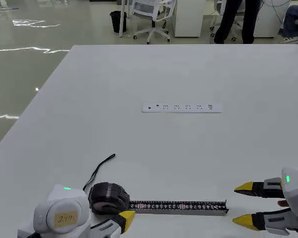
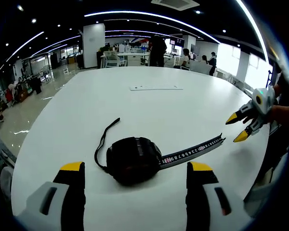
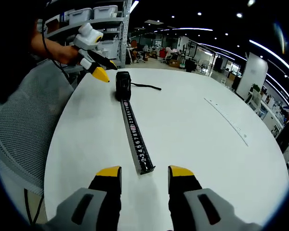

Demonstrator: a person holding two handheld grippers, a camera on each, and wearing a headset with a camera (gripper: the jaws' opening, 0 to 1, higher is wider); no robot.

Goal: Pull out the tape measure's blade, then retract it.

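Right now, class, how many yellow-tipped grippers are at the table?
2. The left gripper is open at the tape measure; the right gripper is open just past the free end of the blade. No others seem hidden.

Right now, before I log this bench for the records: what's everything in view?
tape measure case: 1, black, near table edge, just ahead of the left gripper
blade: 1, dark, numbered, pulled out flat toward the right gripper
strap: 1, black, trailing from the case
power strip: 1, white, mid-table
table: 1, white
office chair: 1, white, on the floor beyond the table
bin: 1, black, beside the chair
left gripper: 1, white, yellow-tipped fingers open
right gripper: 1, same colours, open, just past the blade's end
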